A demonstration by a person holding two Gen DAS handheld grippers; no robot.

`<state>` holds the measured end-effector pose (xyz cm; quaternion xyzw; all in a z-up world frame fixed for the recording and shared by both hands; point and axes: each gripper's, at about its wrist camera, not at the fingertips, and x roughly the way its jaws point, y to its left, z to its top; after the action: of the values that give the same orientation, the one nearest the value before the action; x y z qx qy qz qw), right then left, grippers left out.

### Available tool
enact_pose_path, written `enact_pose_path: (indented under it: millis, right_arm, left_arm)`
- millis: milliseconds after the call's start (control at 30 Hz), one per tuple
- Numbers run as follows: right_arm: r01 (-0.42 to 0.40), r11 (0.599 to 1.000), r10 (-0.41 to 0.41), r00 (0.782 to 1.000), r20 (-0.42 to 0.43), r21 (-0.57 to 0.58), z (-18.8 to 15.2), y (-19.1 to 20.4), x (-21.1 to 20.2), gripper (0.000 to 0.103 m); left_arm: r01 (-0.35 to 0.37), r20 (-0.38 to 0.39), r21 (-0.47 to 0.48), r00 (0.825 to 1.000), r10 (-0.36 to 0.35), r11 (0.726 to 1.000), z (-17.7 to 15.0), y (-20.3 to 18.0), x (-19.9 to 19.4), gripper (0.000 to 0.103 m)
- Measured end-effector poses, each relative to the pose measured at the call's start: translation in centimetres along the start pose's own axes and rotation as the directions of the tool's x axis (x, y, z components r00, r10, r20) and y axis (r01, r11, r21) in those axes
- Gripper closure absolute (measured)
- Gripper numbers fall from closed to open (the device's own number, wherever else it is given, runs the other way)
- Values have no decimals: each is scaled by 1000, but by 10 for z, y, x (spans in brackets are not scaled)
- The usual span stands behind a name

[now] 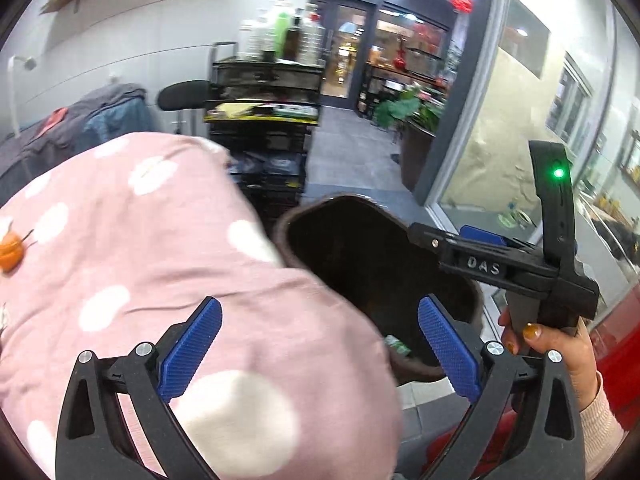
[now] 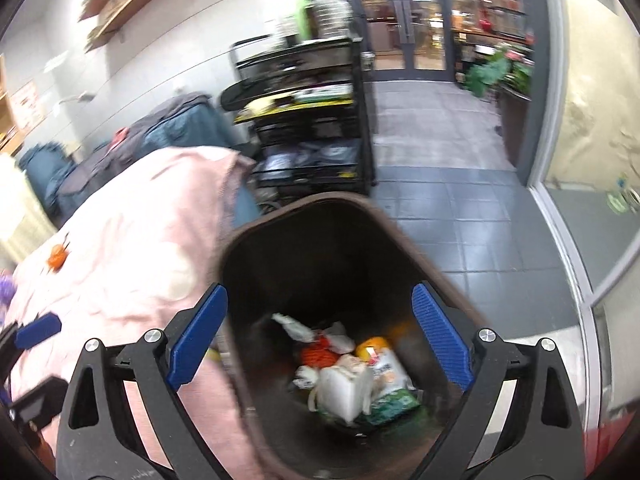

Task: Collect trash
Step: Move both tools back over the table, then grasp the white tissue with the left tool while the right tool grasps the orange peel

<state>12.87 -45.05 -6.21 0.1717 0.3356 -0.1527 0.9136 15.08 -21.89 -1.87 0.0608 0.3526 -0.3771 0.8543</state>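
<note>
- My right gripper point(image 2: 320, 340) hangs released above the brown bin point(image 2: 304, 208), trash point(image 2: 352, 376) inside.
- My left gripper point(image 1: 320, 350) gapes empty over the pink cloth point(image 1: 160, 260).

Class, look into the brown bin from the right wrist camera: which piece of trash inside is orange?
The crumpled orange piece near the middle of the bin. It lies behind the white carton; the packet beside it is white and green.

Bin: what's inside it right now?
Right wrist view shows the bin holding a heap of trash: white crumpled paper, something orange, a yellow-topped packet, a green-printed wrapper. Whatever lies under the heap is covered. The right hand-held gripper hangs open above it.
</note>
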Motion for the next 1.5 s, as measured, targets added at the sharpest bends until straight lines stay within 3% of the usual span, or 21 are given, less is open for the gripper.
enact_pose_path:
  millis: [167,467,733,967,1100,1300,1400,1500]
  right_arm:
    - [-113,989,110,993,-39,-91,3,50,7,11]
    - [-334,916,304,940,-157,-224,8,150,19,11]
    - [-472,799,395,879,-268,-372,-1,249,27,11]
    - [-573,679,451,819,-355,-460,-5,337,41,11]
    - [-600,601,458,800,-387,-528,-12,393,52,11]
    - [-606,522,453,793,-406,-600,-19,464,83,11]
    - [-582,513,431,810,-397,-631,-19,492,103,11]
    - [-532,535,390,844,-367,-656,-14,511,127,11]
  left_arm:
    - [-80,20,-59,996,82,995,-9,41,-24,6]
    - [-239,26,-187,968,248,953,-28,127,-69,6]
    - [-363,8,-290,924,382,885,-47,204,-108,6]
    - [-420,-19,-382,894,447,823,-62,273,-134,6]
    - [-465,-37,-410,868,496,784,-67,312,-147,6]
    - [-477,-49,-467,854,517,744,-71,361,-158,6]
    - [-480,-60,-463,855,515,745,-70,379,-154,6]
    - [-475,-62,-460,860,506,750,-66,392,-147,6]
